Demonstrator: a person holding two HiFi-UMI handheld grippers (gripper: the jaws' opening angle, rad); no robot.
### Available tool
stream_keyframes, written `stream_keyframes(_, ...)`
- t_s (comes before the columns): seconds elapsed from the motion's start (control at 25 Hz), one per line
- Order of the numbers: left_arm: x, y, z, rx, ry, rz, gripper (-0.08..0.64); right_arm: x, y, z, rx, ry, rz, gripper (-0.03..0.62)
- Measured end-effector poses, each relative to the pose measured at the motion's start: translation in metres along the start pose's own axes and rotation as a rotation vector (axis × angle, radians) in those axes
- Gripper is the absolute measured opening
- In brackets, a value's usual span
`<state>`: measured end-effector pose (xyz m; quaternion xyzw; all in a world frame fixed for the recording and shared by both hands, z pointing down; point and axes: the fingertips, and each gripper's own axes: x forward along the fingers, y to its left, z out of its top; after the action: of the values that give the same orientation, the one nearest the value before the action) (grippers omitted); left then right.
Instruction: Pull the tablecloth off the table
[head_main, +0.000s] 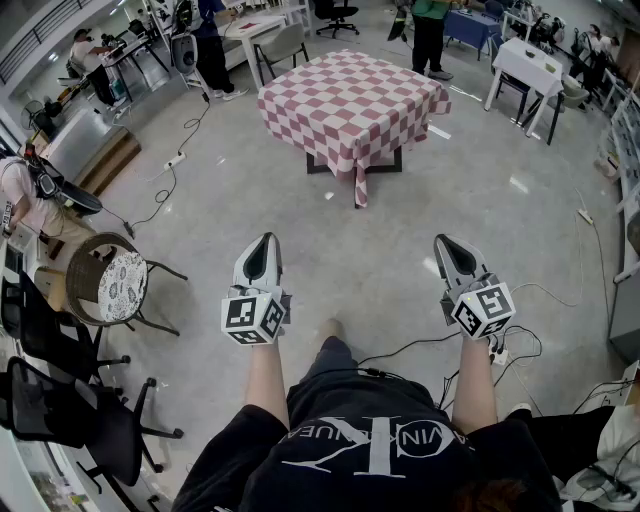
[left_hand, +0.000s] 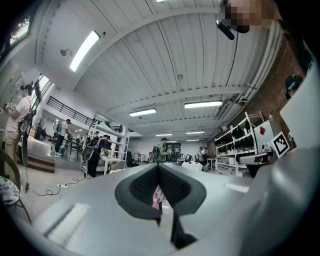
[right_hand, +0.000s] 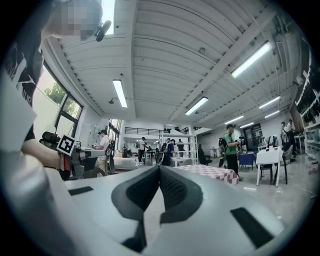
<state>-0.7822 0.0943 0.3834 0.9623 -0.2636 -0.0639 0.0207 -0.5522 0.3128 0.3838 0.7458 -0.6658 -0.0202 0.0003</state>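
Tablecloth: The red-and-white checked tablecloth lies spread over the desk on the far side of the room from us. It covers the whole top and hangs down on every side that we can see.
Near corner: One corner droops lowest on the side facing us, close to the floor.
Done so far: Nothing, as far as we can see. No edge is lifted, bunched or slid, so we judge the pull has not begun.
Left gripper: We hold the left gripper low in front of our body, well apart from the desk. Its fingers are pressed together with nothing between them. Only a sliver of the distant check pattern shows beyond the tips.
Right gripper: The right gripper sits level with the left one, also well apart from the desk. Its fingers are likewise closed on nothing, and the cloth shows far ahead to the right of them.
Path: Bare grey floor lies between us and the desk. A wicker chair stands off to our left, clear of the line. A cable runs just by our feet.
Left to do: All of it, in our judgement. We must walk up, spread the fingers, take a hanging edge or the low corner, and draw the cloth clear of the top.
Stage: Approach, at the very start.
Risk: The cable near our feet may catch a step as we go forward.
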Motion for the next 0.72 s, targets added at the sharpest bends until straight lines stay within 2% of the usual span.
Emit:
stream_keyframes(0.44, 0.020, 0.002, -0.009, 0.019, 0.038, -0.015, 0.009, 0.019, -0.009, -0.010, 0.000, 0.017, 0.000, 0.011)
stream_keyframes(0.72, 0.067, 0.016, -0.029, 0.017, 0.066, -0.011, 0.009, 0.057, -0.051, -0.028, 0.054, 0.003, -0.028, 0.012)
